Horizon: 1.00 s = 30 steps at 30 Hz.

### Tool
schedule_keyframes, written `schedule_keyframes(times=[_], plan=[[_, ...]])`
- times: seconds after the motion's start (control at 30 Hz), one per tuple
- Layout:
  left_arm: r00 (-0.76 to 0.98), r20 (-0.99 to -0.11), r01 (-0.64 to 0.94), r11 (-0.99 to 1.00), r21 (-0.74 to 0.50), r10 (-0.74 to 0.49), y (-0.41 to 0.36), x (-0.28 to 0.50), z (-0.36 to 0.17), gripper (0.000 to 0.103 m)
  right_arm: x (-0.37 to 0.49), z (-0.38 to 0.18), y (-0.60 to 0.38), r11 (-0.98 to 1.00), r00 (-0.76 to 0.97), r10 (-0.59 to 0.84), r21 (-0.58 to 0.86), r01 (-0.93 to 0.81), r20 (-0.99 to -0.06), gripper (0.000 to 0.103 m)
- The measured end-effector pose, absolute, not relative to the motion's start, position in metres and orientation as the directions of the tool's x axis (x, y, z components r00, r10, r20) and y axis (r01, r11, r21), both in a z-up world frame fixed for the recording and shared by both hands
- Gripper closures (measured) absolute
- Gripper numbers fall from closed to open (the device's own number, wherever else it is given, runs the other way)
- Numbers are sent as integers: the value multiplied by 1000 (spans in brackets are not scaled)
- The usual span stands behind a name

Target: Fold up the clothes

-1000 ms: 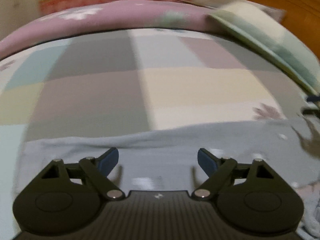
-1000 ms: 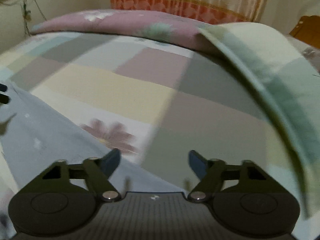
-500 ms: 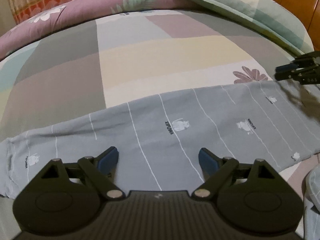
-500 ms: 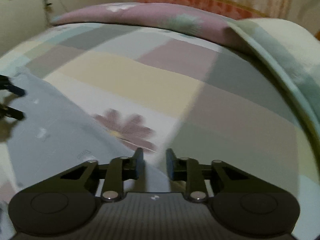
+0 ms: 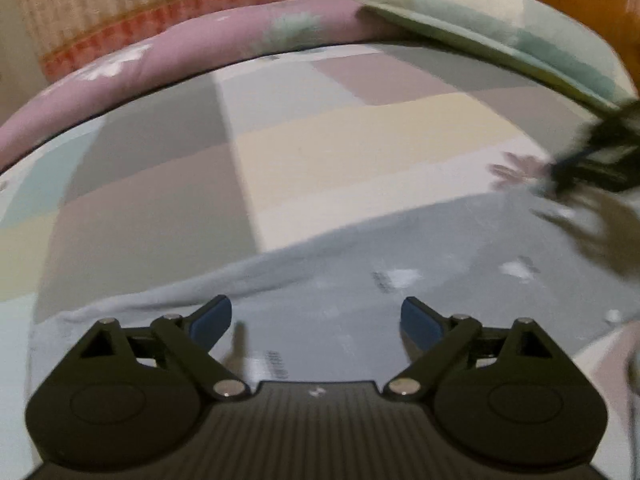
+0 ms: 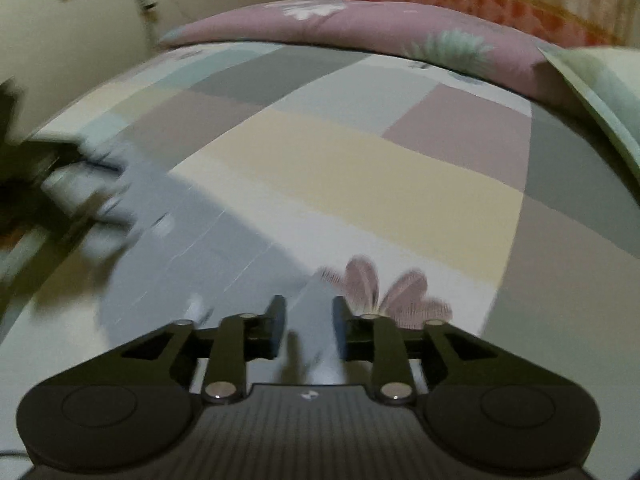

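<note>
Bed (image 5: 360,160): covered by a patchwork sheet of pastel grey, mauve, cream and pale blue blocks with a printed pink flower (image 6: 384,292); carries everything.
Bolster (image 5: 200,48): long pink floral roll along the far edge; pale green checked pillow (image 5: 500,32) beside it at one end.
Garment (image 5: 400,292): long grey-blue cotton piece with thin white stripes and small white prints, spread flat in a single layer across the near part of the bed, one end toward the left side, the other running to the right.
Progress: early by the look of it; garment laid out and fairly smooth, no fold visible yet, so the whole folding sequence seems left.
Left gripper (image 5: 316,316): blue-padded fingers spread wide over the garment's near left part, nothing between them, no grip taken.
Right gripper (image 6: 308,328): fingers only part way apart, having just been opening after a quick pinch; grey-blue cloth lies between them at the garment's right end by the pink flower, pads not seen pressing on it.
Remaining: likely a firm pinch at both ends, then the first fold.
</note>
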<state>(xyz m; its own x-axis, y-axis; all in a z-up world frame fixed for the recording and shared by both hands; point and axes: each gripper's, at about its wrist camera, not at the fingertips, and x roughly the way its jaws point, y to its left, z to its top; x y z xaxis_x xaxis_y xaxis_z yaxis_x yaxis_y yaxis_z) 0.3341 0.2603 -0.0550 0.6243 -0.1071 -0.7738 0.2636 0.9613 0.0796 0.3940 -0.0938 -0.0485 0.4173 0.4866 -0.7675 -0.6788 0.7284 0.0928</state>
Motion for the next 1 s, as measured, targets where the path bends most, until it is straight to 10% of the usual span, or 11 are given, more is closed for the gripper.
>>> schedule_keyframes(times=[0.4, 0.57, 1.0], plan=[[683, -725, -63, 982, -180, -89, 344, 376, -48, 13, 327, -74, -148, 764, 384, 404, 75, -641, -831, 45], [628, -722, 14, 932, -362, -290, 353, 367, -50, 11, 332, -76, -149, 775, 376, 436, 129, -618, -818, 37], [623, -778, 56, 997, -62, -83, 332, 363, -45, 11, 326, -85, -125, 748, 356, 418, 95, -657, -836, 0]])
